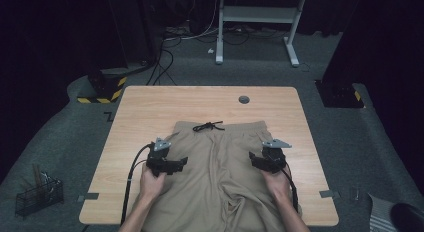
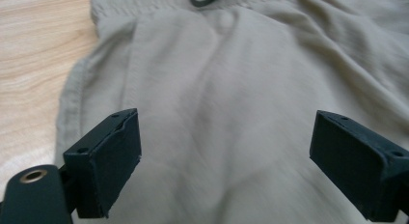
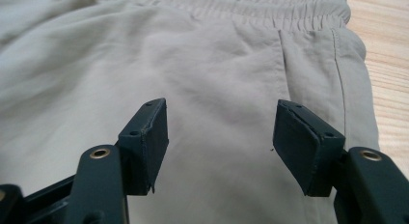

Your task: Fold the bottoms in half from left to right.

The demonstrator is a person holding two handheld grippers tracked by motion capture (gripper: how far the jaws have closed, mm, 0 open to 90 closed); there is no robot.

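Across the counter (image 1: 150, 99) lie the khaki shorts (image 1: 220, 177), waistband at twelve o'clock with its black drawstring (image 1: 208, 126). Your left gripper (image 1: 181, 163) at nine and right gripper (image 1: 253, 158) at three hover released, jaws spread over each hip, likely to pinch both sides evenly.

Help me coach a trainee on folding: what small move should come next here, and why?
Probably lower the left gripper and the right gripper onto the beige shorts and pinch the fabric. Both are open with nothing between their pads, poised over the two sides just below the waistband, and the shorts lie flat on the table.
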